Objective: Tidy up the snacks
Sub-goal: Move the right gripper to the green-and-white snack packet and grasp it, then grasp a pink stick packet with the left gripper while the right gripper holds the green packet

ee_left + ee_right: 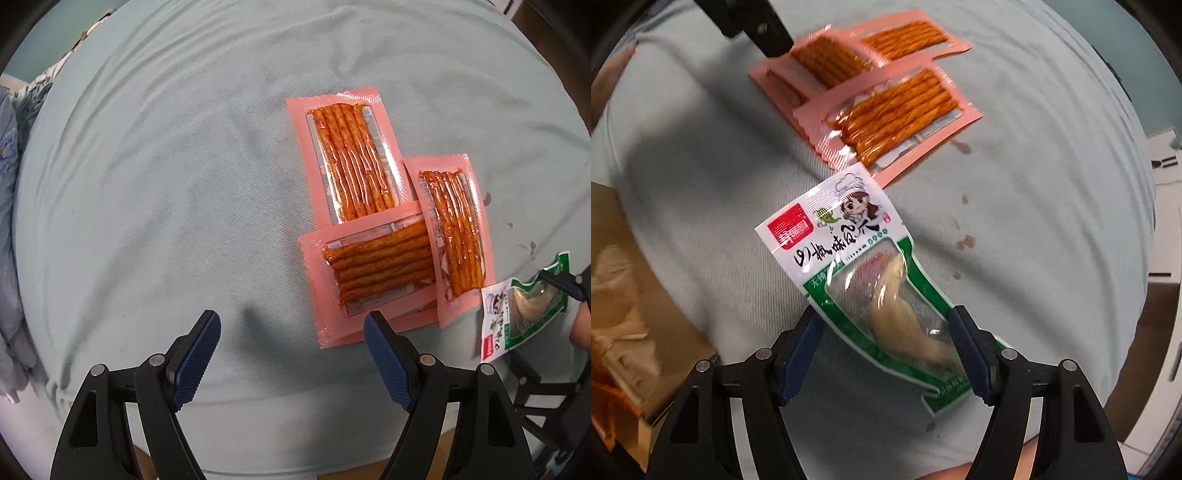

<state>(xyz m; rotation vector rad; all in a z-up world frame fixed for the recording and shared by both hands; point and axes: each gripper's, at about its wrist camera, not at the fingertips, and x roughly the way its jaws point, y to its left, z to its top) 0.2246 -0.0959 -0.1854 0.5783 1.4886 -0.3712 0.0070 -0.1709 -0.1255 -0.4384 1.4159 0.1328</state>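
Three pink packets of orange spicy sticks lie overlapping on the pale green cloth: one at the back (351, 158), one in front lying crosswise (373, 273), one at the right (458, 236). They also show in the right wrist view (901, 107). My left gripper (291, 350) is open and empty, just in front of the crosswise packet. My right gripper (882, 343) is shut on a green and white chicken-foot packet (857, 266), held beside the pink packets; it also shows in the left wrist view (517, 310).
The cloth (166, 184) covers a round table and has small dark stains (966, 242) at the right. A brown cardboard box (624, 295) with wrappers sits at the left edge of the right wrist view. Crumpled fabric (11, 221) lies far left.
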